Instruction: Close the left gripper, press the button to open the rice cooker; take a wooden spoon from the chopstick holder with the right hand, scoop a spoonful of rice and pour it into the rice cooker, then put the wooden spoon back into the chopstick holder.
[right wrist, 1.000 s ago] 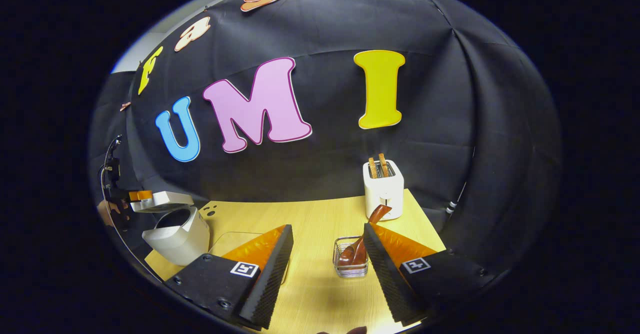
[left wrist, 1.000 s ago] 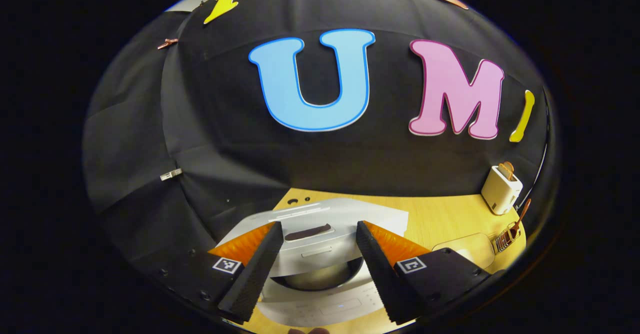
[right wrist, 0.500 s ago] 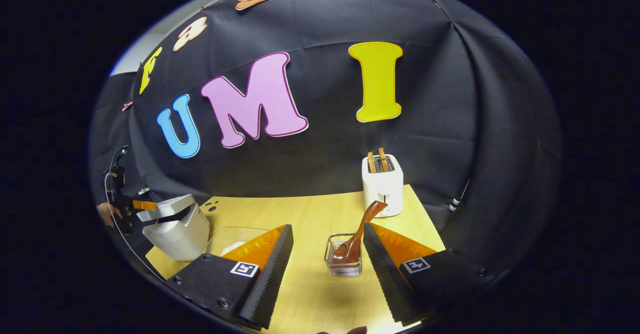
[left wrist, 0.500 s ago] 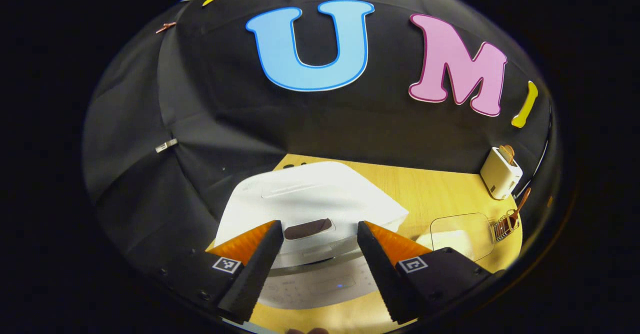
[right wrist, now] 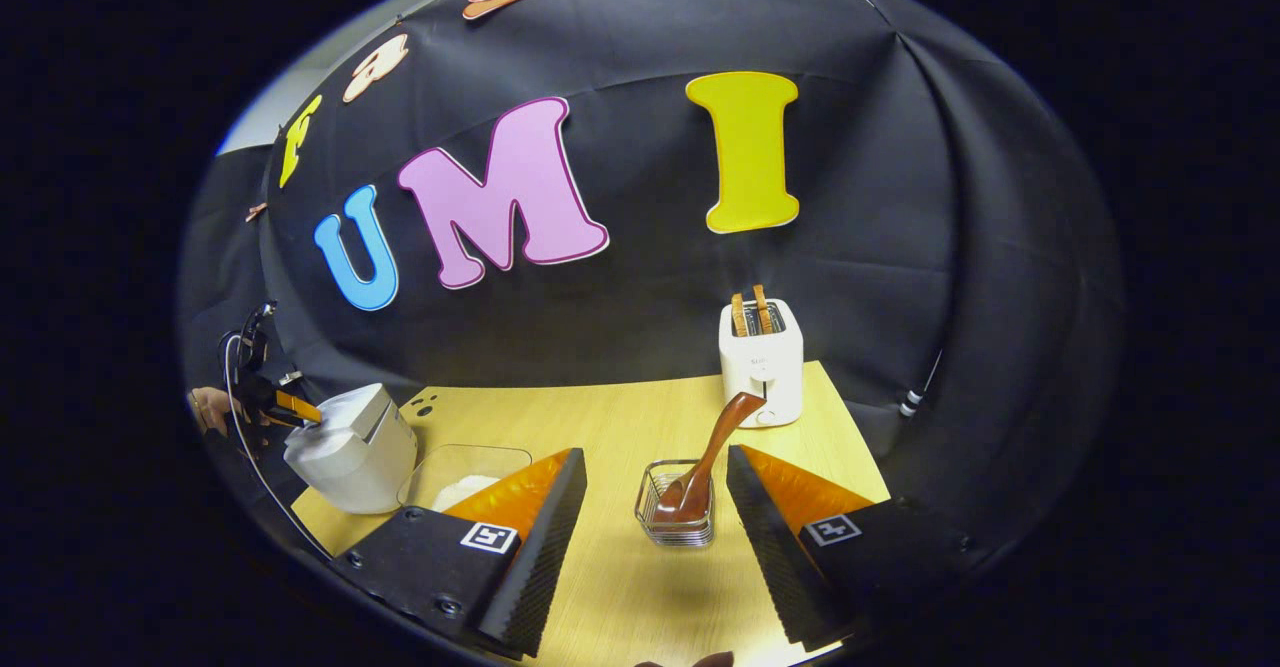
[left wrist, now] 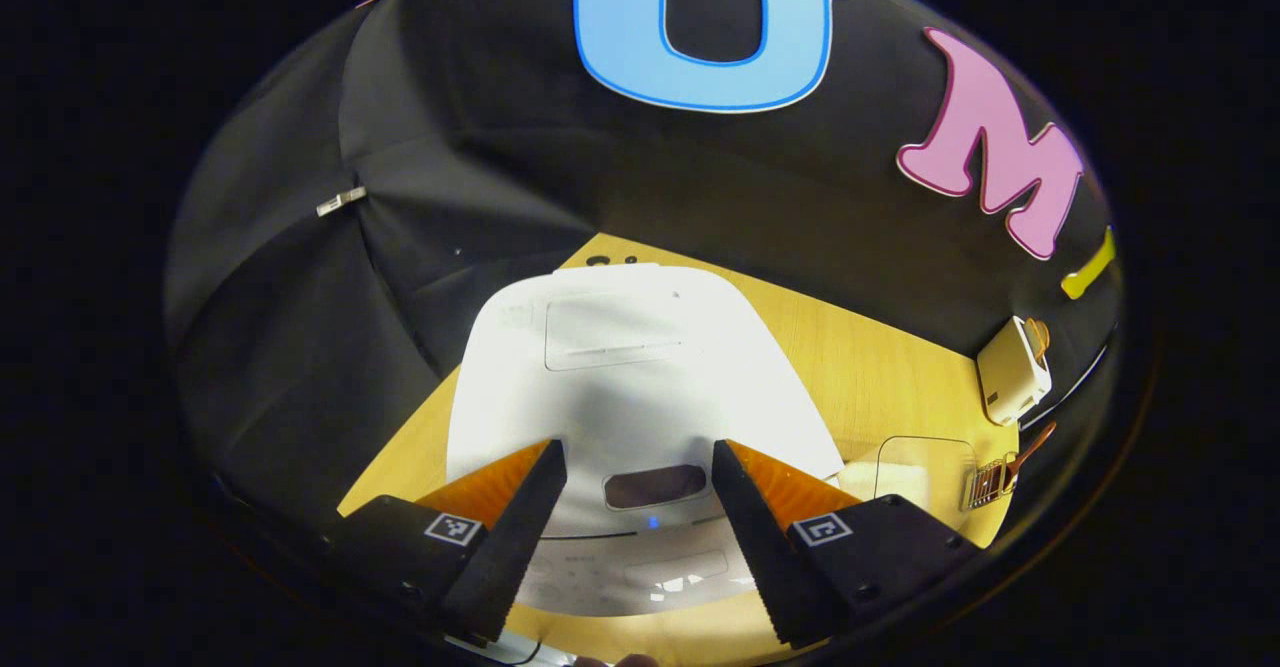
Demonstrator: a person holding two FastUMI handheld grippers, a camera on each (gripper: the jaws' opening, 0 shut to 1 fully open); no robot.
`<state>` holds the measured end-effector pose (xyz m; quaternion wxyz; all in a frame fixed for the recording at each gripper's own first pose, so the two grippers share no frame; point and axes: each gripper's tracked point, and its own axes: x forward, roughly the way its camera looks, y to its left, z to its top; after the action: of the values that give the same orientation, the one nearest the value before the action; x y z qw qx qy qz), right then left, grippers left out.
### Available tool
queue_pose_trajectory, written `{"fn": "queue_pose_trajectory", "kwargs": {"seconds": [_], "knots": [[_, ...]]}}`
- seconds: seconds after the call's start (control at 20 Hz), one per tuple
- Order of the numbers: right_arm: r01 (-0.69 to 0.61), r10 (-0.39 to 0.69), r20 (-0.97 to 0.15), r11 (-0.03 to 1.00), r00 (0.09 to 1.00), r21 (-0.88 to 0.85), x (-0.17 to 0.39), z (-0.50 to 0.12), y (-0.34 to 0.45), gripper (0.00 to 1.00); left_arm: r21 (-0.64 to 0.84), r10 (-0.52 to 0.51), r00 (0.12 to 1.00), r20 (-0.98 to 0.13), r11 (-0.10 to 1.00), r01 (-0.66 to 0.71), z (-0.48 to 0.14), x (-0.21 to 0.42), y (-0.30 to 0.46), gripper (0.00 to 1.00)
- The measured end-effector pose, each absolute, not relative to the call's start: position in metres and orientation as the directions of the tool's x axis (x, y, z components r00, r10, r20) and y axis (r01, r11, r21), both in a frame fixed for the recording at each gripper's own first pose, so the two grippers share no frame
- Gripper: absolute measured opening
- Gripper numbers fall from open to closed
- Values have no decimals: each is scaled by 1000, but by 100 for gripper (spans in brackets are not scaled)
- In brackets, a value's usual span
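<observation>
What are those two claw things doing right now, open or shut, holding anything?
Left hand-held gripper: open, holding nothing, poised over the rice cooker.
Right hand-held gripper: open, holding nothing; the wooden spoon sits in the chopstick holder.

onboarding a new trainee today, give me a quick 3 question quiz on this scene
1. True or false: the rice cooker lid is down.
2. Where is the wooden spoon? A) in the chopstick holder B) in the right tongs C) on the table
3. What sticks up from the toaster?

Key: 1 true. 2 A. 3 two slices of toast.
</observation>
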<state>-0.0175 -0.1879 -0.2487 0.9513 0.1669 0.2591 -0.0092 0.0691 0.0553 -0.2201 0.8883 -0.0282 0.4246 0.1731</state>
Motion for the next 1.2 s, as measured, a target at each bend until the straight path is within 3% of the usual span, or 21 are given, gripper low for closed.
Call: {"fn": "queue_pose_trajectory", "kwargs": {"seconds": [0.8,1.2], "knots": [[71,122,-517,939,847,337,-6,-260,-173,88,162,239,383,-892,961,-224,-234,78,52,99],[56,140,-512,936,848,349,-4,-256,-165,88,160,244,397,-885,959,-234,-233,83,52,99]]}}
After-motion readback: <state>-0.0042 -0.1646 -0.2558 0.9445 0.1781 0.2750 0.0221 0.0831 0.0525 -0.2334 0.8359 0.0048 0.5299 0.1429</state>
